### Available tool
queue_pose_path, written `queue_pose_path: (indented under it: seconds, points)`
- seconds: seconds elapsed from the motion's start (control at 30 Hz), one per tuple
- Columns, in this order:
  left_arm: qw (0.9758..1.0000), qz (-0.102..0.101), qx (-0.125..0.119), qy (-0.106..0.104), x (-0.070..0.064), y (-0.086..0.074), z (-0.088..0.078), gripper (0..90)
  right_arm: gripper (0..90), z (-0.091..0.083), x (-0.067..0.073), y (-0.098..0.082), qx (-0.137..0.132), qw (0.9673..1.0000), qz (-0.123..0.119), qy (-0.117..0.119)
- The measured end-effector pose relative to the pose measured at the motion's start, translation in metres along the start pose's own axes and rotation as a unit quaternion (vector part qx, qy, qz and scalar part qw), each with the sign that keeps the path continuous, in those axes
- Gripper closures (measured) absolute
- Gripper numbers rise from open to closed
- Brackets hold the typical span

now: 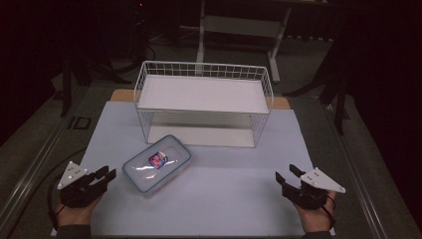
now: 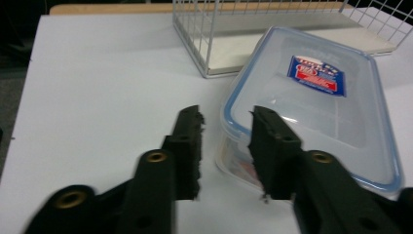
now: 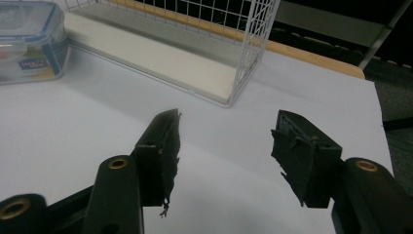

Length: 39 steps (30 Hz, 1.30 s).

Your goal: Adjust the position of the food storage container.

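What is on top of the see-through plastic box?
The clear plastic box wears a blue-rimmed clear lid bearing a blue-and-red sticker. The glare-covered lid hides most of the inside.

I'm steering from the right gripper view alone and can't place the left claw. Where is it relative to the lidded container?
Observer: The left claw sits just left of the plastic container, jaws open, nothing between them.
Operator: Is it touching the container?
Observer: In the left gripper view one jaw overlaps the container's near corner; contact cannot be confirmed.
Operator: Anything on the rack's upper level?
Observer: The wire rack has a white upper shelf, bare in the high view.
Operator: Where is my own claw on the table?
Observer: The right claw hovers near the front right of the white table mat, open, well apart from the container.
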<state>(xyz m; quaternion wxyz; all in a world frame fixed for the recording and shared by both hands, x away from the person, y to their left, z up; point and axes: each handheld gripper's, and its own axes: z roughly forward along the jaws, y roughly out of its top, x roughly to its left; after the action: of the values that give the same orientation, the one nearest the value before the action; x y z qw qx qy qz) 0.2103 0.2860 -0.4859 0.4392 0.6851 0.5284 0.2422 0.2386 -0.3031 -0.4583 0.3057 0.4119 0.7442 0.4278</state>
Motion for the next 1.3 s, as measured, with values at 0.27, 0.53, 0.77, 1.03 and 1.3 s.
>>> queue_pose_path:
  seconds: [0.27, 0.53, 0.77, 1.03, 1.3]
  points:
    - [0.9989, -0.002, 0.046, -0.006, -0.003, -0.001, 0.018, 89.5, 41.9, 0.001, 0.001, 0.000, 0.000, 1.0000, -0.004, -0.001]
    - [0.9978, 0.006, 0.065, 0.007, -0.009, -0.002, 0.027, 89.6, 41.5, 0.001, 0.002, 0.000, 0.000, 1.0000, -0.005, -0.001]
    - [0.9979, 0.001, 0.063, 0.014, -0.011, -0.002, 0.029, 89.7, 41.2, 0.005, 0.005, 0.001, 0.001, 0.9999, -0.011, 0.003]
    - [0.9982, -0.003, 0.058, 0.014, -0.013, -0.001, 0.033, 89.7, 41.1, 0.009, 0.008, 0.003, 0.005, 0.9998, -0.017, 0.009]
    - [0.9984, 0.001, 0.057, 0.004, -0.020, 0.002, 0.044, 89.7, 40.9, 0.011, 0.012, 0.005, 0.002, 0.9997, -0.017, 0.018]
